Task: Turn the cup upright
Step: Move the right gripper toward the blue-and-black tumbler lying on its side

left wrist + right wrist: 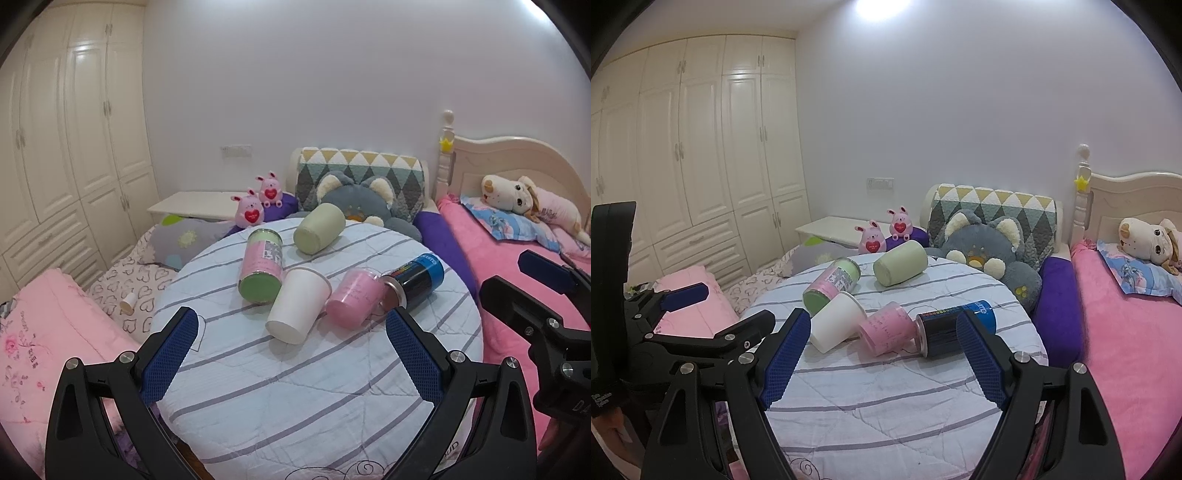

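We see a smooth white paper cup (298,305) lying sideways on the quilted striped surface (314,387); left tongs (291,354) and right tongs (884,356) are both released.

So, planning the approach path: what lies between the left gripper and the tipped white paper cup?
Only bare striped cloth between the left gripper and the white paper cup, in the left wrist view.

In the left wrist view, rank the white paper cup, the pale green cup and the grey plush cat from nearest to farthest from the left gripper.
From the left gripper:
1. White paper cup, lying on its side, centre of the striped round cushion.
2. Pale green cup, lying at the cushion's far edge.
3. Grey plush cat, behind the cushion.
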A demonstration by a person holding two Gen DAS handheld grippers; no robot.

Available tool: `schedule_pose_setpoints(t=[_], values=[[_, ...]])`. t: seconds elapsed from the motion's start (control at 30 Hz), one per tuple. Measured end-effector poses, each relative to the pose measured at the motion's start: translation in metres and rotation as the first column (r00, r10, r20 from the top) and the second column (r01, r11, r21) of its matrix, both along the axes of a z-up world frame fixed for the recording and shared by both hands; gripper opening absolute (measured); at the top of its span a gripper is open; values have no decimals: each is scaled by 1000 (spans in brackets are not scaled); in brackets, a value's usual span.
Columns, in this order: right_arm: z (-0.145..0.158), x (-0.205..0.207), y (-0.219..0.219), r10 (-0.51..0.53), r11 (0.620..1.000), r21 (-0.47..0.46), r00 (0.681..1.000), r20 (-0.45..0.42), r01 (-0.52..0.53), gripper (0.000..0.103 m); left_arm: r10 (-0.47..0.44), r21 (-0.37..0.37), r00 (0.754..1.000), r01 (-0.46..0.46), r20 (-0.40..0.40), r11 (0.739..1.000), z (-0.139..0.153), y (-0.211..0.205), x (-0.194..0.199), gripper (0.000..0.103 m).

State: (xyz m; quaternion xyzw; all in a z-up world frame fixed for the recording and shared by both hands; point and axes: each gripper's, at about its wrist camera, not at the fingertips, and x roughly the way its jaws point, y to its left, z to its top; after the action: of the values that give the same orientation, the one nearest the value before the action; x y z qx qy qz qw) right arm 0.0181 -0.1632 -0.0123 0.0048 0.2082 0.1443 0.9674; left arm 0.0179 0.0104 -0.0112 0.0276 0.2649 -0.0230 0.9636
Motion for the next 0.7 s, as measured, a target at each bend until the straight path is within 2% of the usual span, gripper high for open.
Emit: schedule_pose_setpoints(t=[0.7], values=[[-2,32,24,13,1000,-22,999,-53,-15,83,43,-41,999,-44,-24,998,-5,42,40,103]])
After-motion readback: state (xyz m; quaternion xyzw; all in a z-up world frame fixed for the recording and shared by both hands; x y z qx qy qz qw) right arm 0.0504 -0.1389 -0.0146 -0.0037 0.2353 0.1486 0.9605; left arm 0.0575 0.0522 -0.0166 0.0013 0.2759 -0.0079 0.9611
